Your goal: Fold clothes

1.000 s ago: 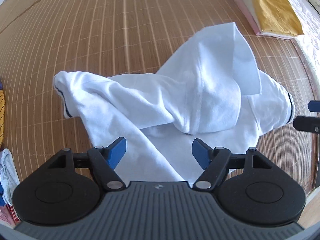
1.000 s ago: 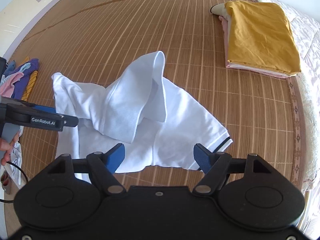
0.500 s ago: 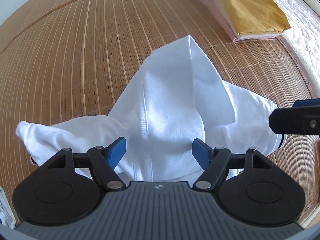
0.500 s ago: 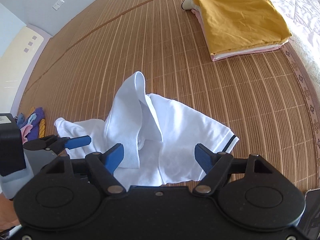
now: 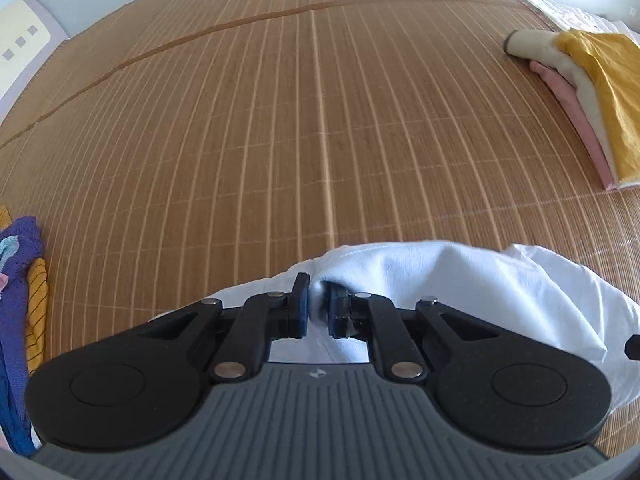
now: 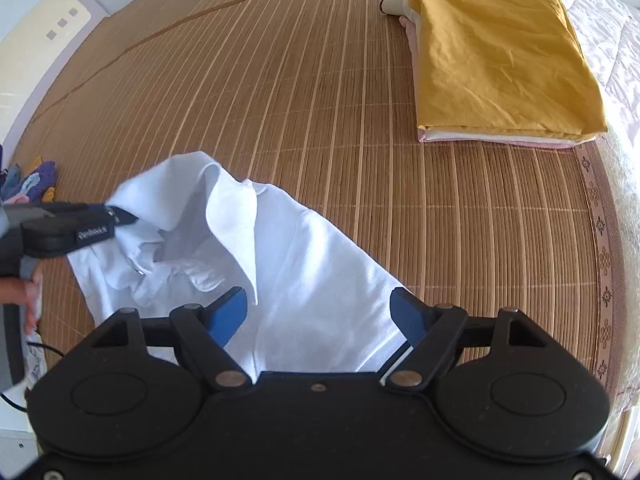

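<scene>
Left gripper (image 5: 319,309) clamped on a bunched fold of the white polo shirt (image 6: 304,264), jaws nearly closed on cloth. Right gripper (image 6: 320,314) spread wide over the shirt's lower half, holding nothing. Shirt crumpled on the bamboo mat (image 6: 320,100), near edge hidden behind both gripper bodies. Beyond the shirt to the right, a folded stack topped in mustard yellow (image 6: 500,48); left of the shirt, a colourful pile (image 5: 20,280), mostly cut off.
</scene>
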`<act>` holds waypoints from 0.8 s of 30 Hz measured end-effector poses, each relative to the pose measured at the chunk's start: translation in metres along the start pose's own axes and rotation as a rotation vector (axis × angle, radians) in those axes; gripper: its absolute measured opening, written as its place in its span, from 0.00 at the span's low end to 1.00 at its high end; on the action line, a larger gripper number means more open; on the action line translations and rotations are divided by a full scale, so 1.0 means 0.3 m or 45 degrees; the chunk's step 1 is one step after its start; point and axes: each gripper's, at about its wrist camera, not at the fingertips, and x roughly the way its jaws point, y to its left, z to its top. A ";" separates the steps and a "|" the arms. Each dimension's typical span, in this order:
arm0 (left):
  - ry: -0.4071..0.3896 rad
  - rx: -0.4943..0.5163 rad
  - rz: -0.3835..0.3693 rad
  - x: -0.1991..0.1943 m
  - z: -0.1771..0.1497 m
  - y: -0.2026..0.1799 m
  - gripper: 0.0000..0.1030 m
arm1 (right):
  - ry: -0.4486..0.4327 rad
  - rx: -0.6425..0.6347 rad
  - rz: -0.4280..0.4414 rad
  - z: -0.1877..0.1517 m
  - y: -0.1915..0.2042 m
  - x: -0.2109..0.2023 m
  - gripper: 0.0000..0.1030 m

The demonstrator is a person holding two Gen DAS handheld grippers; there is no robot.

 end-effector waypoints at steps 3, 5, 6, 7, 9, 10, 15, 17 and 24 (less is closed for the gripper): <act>0.004 -0.062 -0.002 0.033 0.036 0.076 0.11 | 0.028 -0.075 -0.096 0.016 0.018 0.081 0.77; -0.001 -0.097 -0.025 0.047 0.052 0.107 0.11 | 0.072 -0.091 -0.138 0.026 0.019 0.132 0.76; -0.004 -0.103 -0.034 0.048 0.059 0.114 0.11 | 0.077 -0.096 -0.133 0.027 0.018 0.148 0.73; -0.005 -0.100 -0.038 0.054 0.071 0.111 0.11 | 0.078 -0.102 -0.124 0.028 0.017 0.162 0.65; -0.012 -0.091 -0.046 0.064 0.090 0.103 0.11 | 0.084 -0.181 -0.162 0.031 0.030 0.169 0.37; -0.020 -0.088 -0.050 0.070 0.097 0.103 0.11 | 0.086 -0.226 -0.184 0.033 0.038 0.172 0.19; -0.048 -0.124 -0.071 0.075 0.141 0.131 0.12 | -0.008 -0.305 -0.248 0.128 0.058 0.116 0.10; -0.045 -0.151 -0.090 0.067 0.147 0.172 0.12 | -0.097 -0.303 -0.275 0.193 0.064 0.075 0.10; 0.014 -0.222 -0.102 0.034 0.105 0.327 0.39 | -0.451 -0.177 -0.280 0.352 0.063 -0.030 0.49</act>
